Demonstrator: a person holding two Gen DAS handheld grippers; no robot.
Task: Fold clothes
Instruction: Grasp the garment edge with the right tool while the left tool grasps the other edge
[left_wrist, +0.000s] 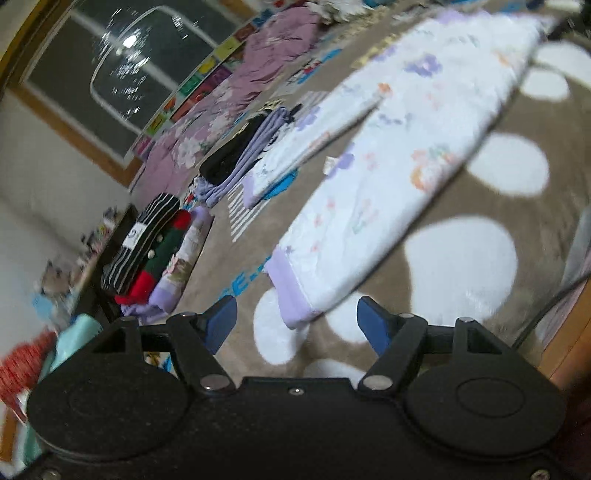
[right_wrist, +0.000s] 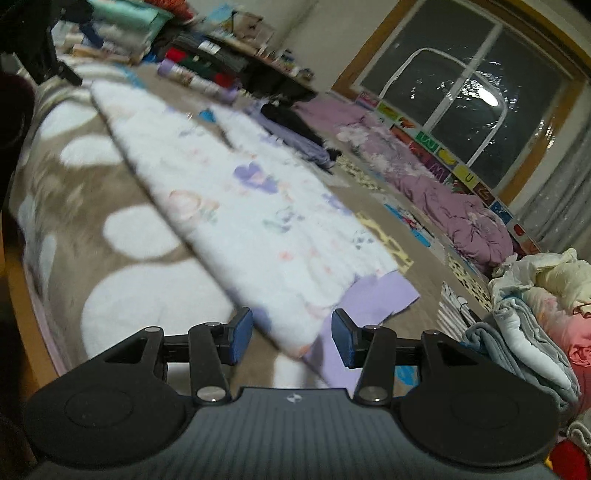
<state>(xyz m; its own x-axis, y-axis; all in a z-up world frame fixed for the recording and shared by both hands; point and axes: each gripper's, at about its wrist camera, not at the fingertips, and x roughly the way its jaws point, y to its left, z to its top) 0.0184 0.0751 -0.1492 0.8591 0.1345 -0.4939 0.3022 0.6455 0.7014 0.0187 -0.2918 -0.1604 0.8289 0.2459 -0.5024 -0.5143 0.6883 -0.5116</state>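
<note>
White fleece pajama pants (left_wrist: 388, 177) with a pastel flower print and lilac cuffs lie flat, folded lengthwise, on a brown blanket with white spots (left_wrist: 458, 258). My left gripper (left_wrist: 297, 321) is open, just short of the lilac leg cuff (left_wrist: 291, 291). In the right wrist view the same pants (right_wrist: 251, 206) stretch away from me. My right gripper (right_wrist: 292, 338) is open, with the lilac waistband end (right_wrist: 369, 299) of the pants between and just beyond its blue fingertips.
A stack of folded clothes (left_wrist: 147, 251) sits at the blanket's left edge, with more folded lilac and black items (left_wrist: 236, 162) behind. A purple quilt (right_wrist: 443, 192) lies along the window wall. A pile of unfolded laundry (right_wrist: 535, 295) sits on the right.
</note>
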